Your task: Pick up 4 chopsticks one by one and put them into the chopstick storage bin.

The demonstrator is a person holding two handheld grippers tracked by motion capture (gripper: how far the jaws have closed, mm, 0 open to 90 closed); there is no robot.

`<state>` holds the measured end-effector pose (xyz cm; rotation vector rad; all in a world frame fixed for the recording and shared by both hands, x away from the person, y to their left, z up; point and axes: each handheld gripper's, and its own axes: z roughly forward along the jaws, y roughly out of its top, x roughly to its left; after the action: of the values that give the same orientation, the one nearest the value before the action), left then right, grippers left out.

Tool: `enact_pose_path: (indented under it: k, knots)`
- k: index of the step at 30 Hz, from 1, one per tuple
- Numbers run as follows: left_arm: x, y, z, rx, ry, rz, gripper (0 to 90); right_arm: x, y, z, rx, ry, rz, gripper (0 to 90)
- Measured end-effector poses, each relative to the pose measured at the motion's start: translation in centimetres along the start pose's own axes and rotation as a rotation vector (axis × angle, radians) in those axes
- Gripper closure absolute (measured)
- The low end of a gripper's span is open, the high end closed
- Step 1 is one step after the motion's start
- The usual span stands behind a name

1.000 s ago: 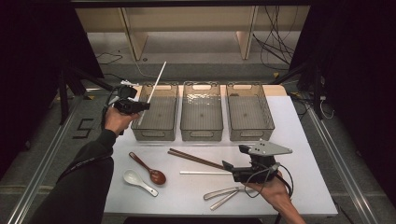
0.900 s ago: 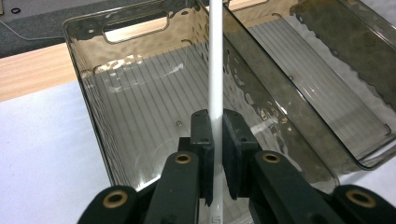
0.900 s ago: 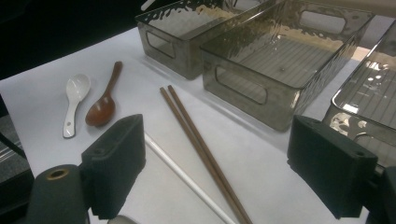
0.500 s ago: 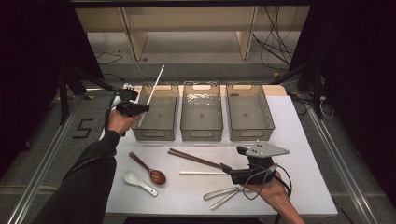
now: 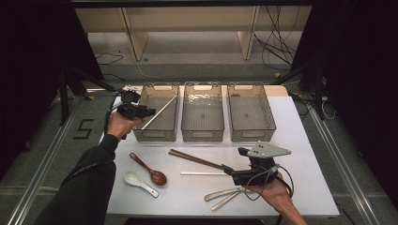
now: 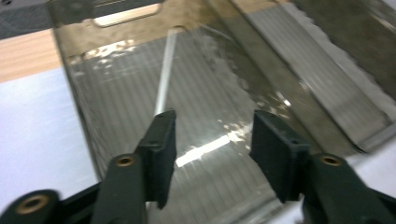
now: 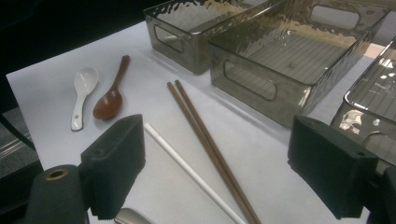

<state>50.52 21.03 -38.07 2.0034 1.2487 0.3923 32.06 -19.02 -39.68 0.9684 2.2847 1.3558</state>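
Three clear plastic bins stand in a row at the far side of the white table (image 5: 309, 154). The left gripper (image 5: 149, 112) is at the near left corner of the left bin (image 5: 157, 112), and its jaws have just been opening. In the left gripper view they stand apart, with nothing pressed between the pads. A white chopstick (image 5: 159, 112) lies inside this bin, leaning from the near left part up to the far right part. In the left gripper view the white chopstick (image 6: 164, 84) runs away from the jaws across the ribbed floor of the left bin (image 6: 116, 121), its near end just beside the left pad.

The right gripper (image 5: 224, 168) rests low at the near right part of the table, held by the person's hand, and points to the left. In the right gripper view its jaws are wide open and hold nothing. A second white chopstick (image 7: 187, 170) lies on the table between the jaws, and a pair of brown chopsticks (image 7: 210, 149) lies just beside it. Left of these are a brown wooden spoon (image 5: 149, 169) and a white ceramic spoon (image 5: 137, 181), close together. Two metal spoons (image 5: 225, 197) lie just beside the right hand. The middle bin (image 5: 202, 112) and the right bin (image 5: 251, 112) hold no utensils.
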Motion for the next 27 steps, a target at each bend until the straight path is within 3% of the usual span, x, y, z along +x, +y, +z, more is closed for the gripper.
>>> enact_pose_path:
  k: [5,10,12,16,27]
  knots:
    - [-2.3,-1.0,-1.7,-0.056,-0.106,0.049,34.2,0.0,0.0,0.0,0.000,-0.007,0.001,19.9]
    - [-5.0,-2.4,-2.3,-0.036,-0.180,0.136,29.8,0.0,0.0,0.0,0.008,-0.012,-0.007,19.9]
    - [-6.1,-2.8,-2.1,-0.001,-0.172,0.208,28.7,0.0,0.0,0.0,0.006,-0.012,-0.007,19.9]
    - [-7.6,-3.7,-1.5,0.044,-0.184,0.272,26.5,0.0,0.0,0.0,0.007,-0.016,-0.011,19.9]
    - [-10.4,-4.6,-1.4,0.099,-0.245,0.358,22.9,-0.1,0.0,-0.1,0.007,-0.017,-0.008,19.9]
